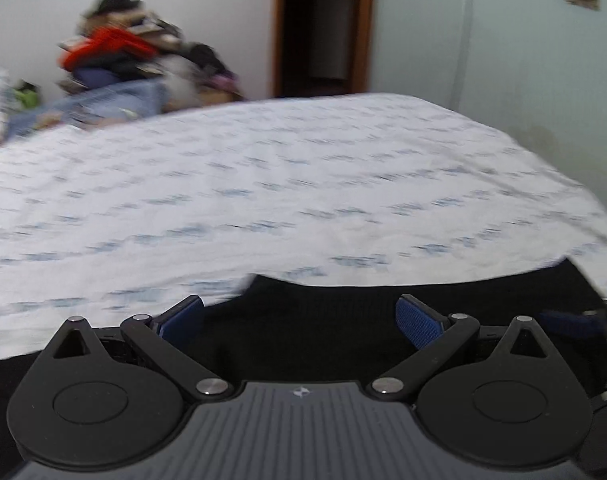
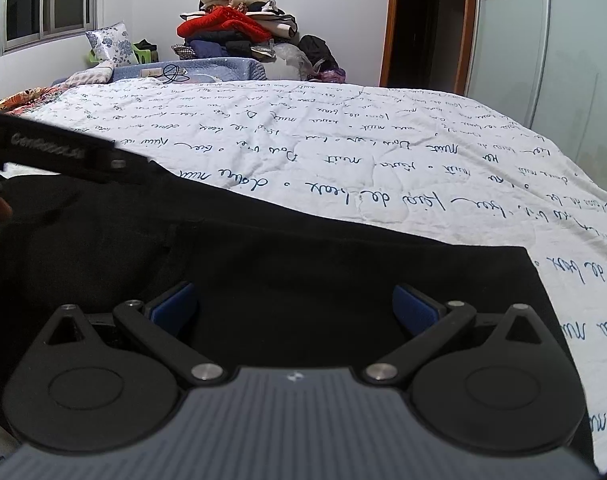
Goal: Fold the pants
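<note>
Black pants (image 2: 303, 256) lie flat on a white bedspread (image 2: 343, 148) printed with blue handwriting. In the right wrist view my right gripper (image 2: 295, 304) is open just above the black cloth, its blue pads (image 2: 413, 308) wide apart with nothing between them. The pants' straight edge runs to a corner at the right. In the blurred left wrist view the pants (image 1: 323, 320) fill the bottom of the frame, and my left gripper (image 1: 299, 316) is open over them, pads (image 1: 417, 320) spread. The left gripper's black body (image 2: 63, 152) shows at the left of the right wrist view.
A heap of folded clothes (image 2: 239, 24) with a red garment on top stands at the bed's far side, next to a blue box (image 2: 207, 68) and a flowered pillow (image 2: 111, 42). A dark doorway (image 2: 415, 24) and a pale wardrobe (image 2: 543, 60) are at the right.
</note>
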Action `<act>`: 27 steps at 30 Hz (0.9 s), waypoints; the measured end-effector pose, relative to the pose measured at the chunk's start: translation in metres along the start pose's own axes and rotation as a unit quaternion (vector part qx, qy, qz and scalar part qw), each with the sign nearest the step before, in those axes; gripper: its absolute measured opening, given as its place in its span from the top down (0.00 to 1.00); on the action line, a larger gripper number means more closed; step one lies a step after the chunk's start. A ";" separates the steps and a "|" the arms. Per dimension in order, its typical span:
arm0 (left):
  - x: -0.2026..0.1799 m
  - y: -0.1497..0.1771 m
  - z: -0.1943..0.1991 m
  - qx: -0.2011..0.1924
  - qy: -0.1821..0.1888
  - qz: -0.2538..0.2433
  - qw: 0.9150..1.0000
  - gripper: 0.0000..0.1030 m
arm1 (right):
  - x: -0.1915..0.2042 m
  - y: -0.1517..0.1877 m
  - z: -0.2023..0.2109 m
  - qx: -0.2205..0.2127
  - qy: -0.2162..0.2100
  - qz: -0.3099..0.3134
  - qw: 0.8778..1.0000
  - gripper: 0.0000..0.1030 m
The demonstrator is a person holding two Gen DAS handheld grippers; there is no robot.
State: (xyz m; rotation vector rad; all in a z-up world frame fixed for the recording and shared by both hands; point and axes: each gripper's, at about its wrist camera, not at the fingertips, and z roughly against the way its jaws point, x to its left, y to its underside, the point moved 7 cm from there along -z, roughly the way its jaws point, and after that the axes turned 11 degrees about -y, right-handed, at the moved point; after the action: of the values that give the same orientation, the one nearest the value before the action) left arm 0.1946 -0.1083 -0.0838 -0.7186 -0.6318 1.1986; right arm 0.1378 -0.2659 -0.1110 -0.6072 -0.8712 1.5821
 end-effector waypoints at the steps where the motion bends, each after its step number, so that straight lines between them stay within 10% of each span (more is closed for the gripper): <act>1: -0.001 -0.001 -0.008 0.009 0.003 0.003 1.000 0.00 | 0.000 0.000 0.000 0.000 0.000 0.000 1.000 0.00; 9: 0.040 0.003 -0.038 0.031 -0.074 0.023 0.997 0.21 | 0.000 0.000 0.001 -0.002 -0.004 -0.005 1.000 0.00; 14: 0.029 -0.012 -0.001 -0.011 0.031 0.055 0.998 0.24 | -0.001 0.000 0.001 -0.003 -0.007 -0.010 1.000 0.00; 18: -0.002 -0.008 -0.015 0.030 0.114 0.042 0.992 0.23 | -0.001 0.000 0.001 -0.004 -0.007 -0.010 1.000 0.00; 27: 0.013 -0.009 -0.034 0.021 0.042 0.047 0.998 0.25 | -0.001 0.000 0.001 -0.004 -0.008 -0.011 1.000 0.00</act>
State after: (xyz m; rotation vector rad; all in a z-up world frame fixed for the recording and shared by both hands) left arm 0.2296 -0.1028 -0.0970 -0.7657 -0.5062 1.2577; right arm 0.1372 -0.2672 -0.1104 -0.5898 -0.8921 1.5666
